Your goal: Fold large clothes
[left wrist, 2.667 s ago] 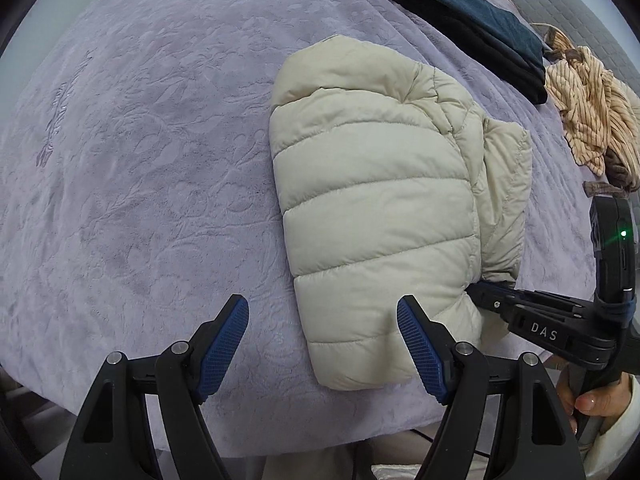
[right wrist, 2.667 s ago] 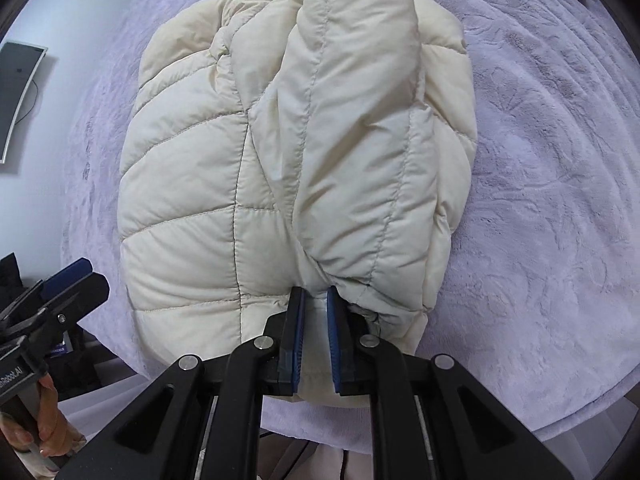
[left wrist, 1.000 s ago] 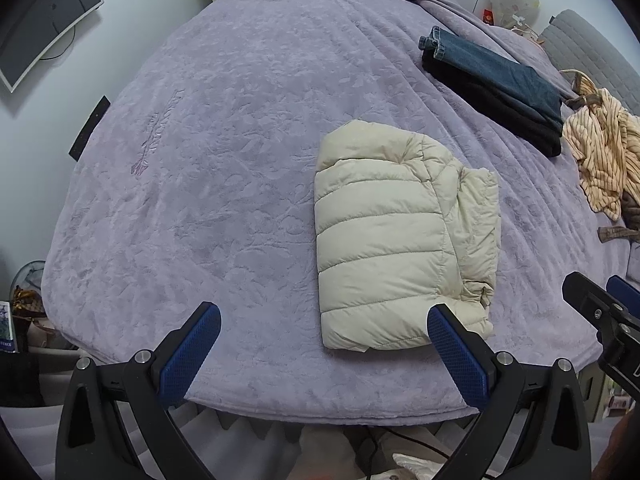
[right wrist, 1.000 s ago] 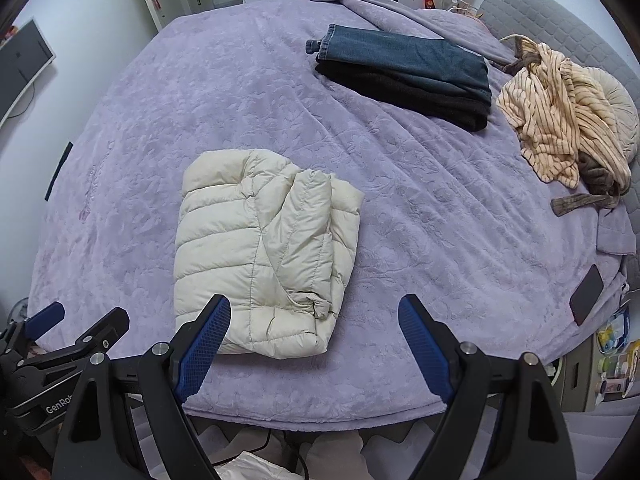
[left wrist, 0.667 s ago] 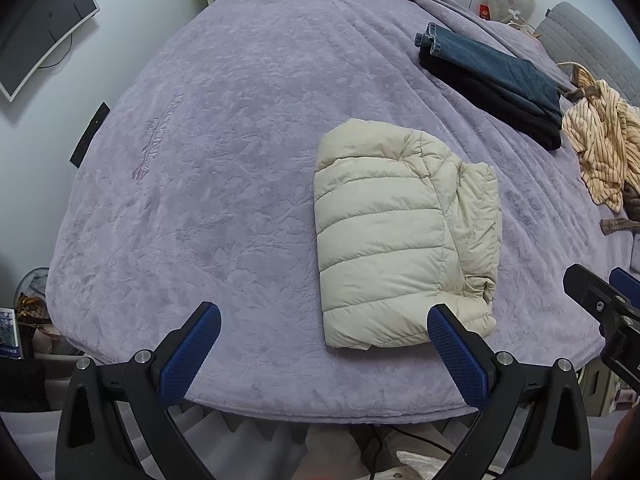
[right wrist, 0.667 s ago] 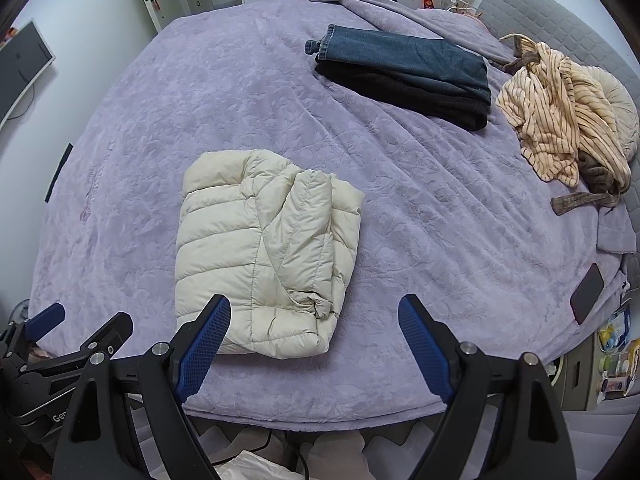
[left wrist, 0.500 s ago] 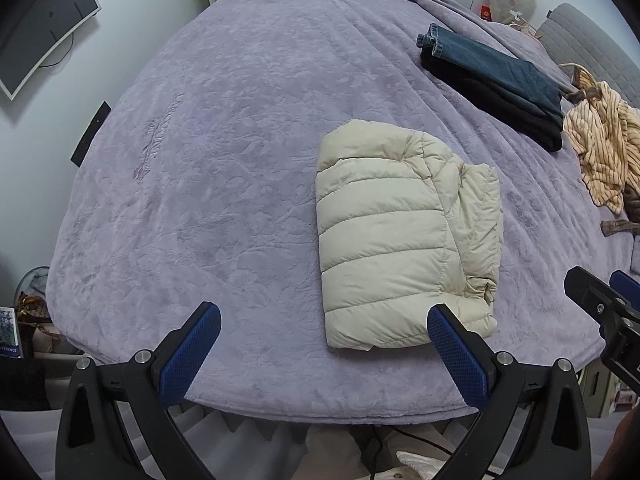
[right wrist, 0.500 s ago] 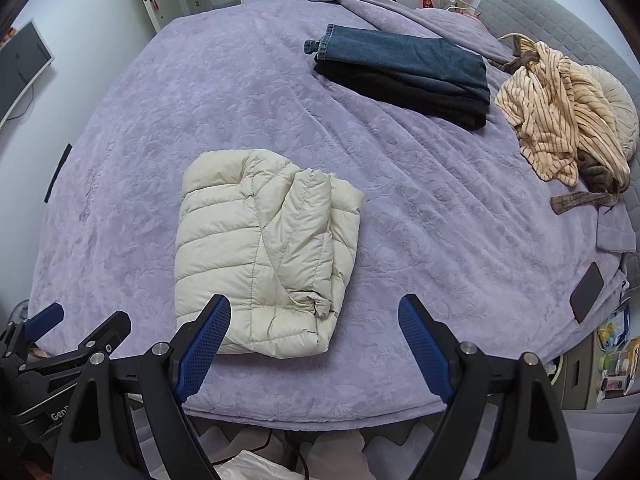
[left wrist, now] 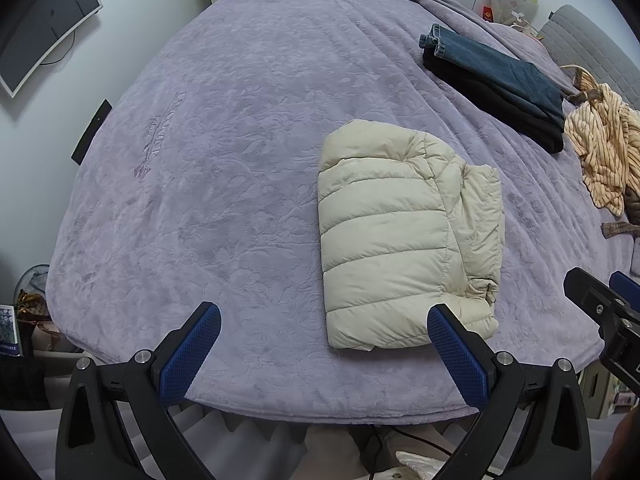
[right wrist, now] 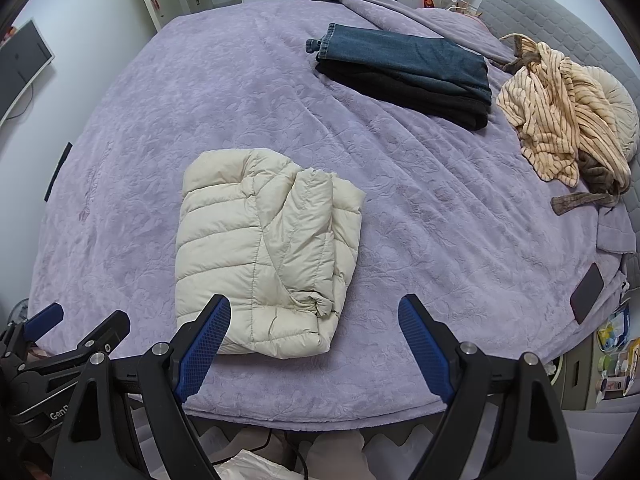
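Lying folded on purple bed (left wrist: 240, 160): cream puffer jacket (left wrist: 400, 232), near edge. Left tongs (left wrist: 324, 350) released, empty. Right tongs (right wrist: 314, 344) released, empty, clear of jacket.

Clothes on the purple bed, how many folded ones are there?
3. The cream puffer jacket lies folded near the bed's front edge. The blue jeans sit folded atop a black garment farther back. The striped heap isn't folded and may hide more.

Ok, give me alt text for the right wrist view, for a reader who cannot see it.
A folded cream puffer jacket lies on a purple bedspread, with the open right gripper empty above the bed's near edge. Farther back lie folded jeans on a black garment and a crumpled striped garment.
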`<state>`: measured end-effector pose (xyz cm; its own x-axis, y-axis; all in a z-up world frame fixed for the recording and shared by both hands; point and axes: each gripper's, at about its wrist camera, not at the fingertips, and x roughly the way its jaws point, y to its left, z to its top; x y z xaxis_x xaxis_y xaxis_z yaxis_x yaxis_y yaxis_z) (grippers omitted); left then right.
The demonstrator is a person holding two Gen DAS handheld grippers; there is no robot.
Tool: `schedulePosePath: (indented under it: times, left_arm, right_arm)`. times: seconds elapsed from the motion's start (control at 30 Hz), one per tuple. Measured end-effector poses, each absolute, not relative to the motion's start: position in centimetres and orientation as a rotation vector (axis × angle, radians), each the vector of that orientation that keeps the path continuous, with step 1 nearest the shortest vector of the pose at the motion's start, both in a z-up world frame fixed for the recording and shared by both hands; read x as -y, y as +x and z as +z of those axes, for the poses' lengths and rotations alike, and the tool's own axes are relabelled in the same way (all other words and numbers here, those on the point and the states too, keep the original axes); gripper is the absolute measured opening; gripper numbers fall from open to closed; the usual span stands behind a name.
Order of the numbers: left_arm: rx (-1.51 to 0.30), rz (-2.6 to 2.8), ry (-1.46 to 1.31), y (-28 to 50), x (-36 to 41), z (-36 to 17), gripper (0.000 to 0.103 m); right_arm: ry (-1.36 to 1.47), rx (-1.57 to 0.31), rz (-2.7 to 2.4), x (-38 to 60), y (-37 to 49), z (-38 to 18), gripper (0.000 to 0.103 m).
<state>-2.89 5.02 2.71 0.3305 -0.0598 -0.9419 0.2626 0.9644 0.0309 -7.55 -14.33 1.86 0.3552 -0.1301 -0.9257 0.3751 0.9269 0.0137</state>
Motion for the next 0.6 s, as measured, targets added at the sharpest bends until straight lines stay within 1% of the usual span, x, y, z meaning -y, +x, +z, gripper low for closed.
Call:
schedulePosePath:
  times: [0.6]
  left_arm:
    - [-1.214, -0.202, 0.193, -3.07, -5.10, 2.79, 0.103]
  right_arm:
    - [0.223, -1.162, -0.337, 14.17, -7.69, 1.89, 0.088]
